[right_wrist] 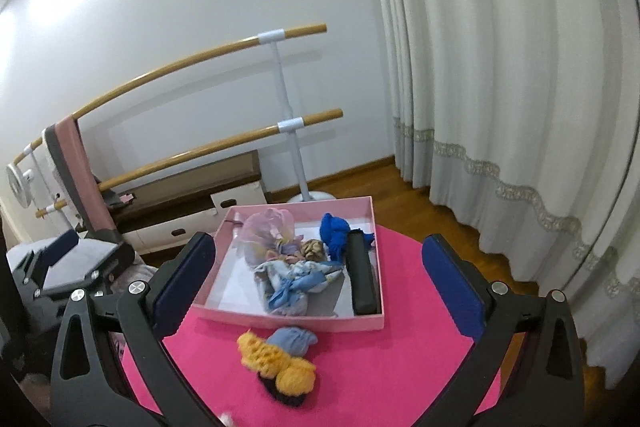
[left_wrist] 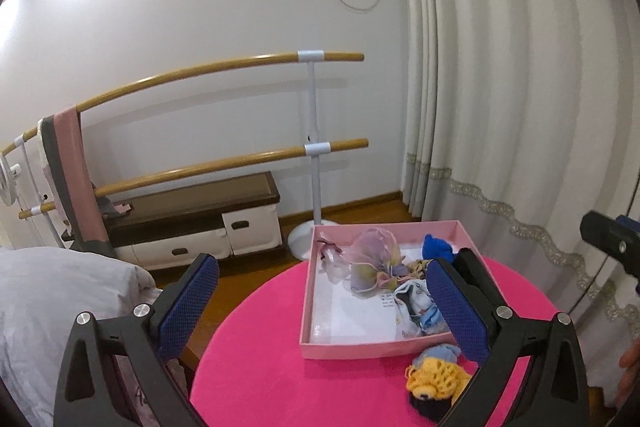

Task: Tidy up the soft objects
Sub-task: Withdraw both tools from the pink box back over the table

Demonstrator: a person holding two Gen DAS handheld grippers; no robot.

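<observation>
Writing: a white sheet of paper [left_wrist: 360, 311] lines the floor of the pink box [left_wrist: 308, 307]; a short block of dark print sits on it, too small to read. No brand or label can be made out anywhere.
Left gripper [left_wrist: 320, 311]: released, its blue pads spread wide with nothing between them, held above the near left edge of the table.
Right gripper [right_wrist: 320, 291]: released as well, pads wide apart and holding nothing, above the near edge of the table.
Table [left_wrist: 248, 347]: round, with a bright pink top; the box stands at its far side.
Box contents: a sheer lilac hair bow [left_wrist: 372, 251] toward the far left corner, a blue cloth bundle [left_wrist: 438, 247] toward the far right corner, a pale patterned cloth [left_wrist: 416, 307] near the middle.
Outside the box: a yellow crocheted toy [left_wrist: 436, 383] and a light blue sock [left_wrist: 440, 351] lie on the tabletop just beside the box's near wall, touching each other.
Left view only: the right pad hides the box's right side; a dark corner of the other gripper shows at the right edge.
Right view only: a black bar-shaped item [right_wrist: 362, 273] lies along the box's right wall, and a small tan scrunchie [right_wrist: 314, 247] sits beside the blue cloth bundle; the other gripper shows at the left edge.
Background: a two-rail wooden barre [left_wrist: 224, 67], a low bench [left_wrist: 192, 203], and white curtains [left_wrist: 520, 67].
</observation>
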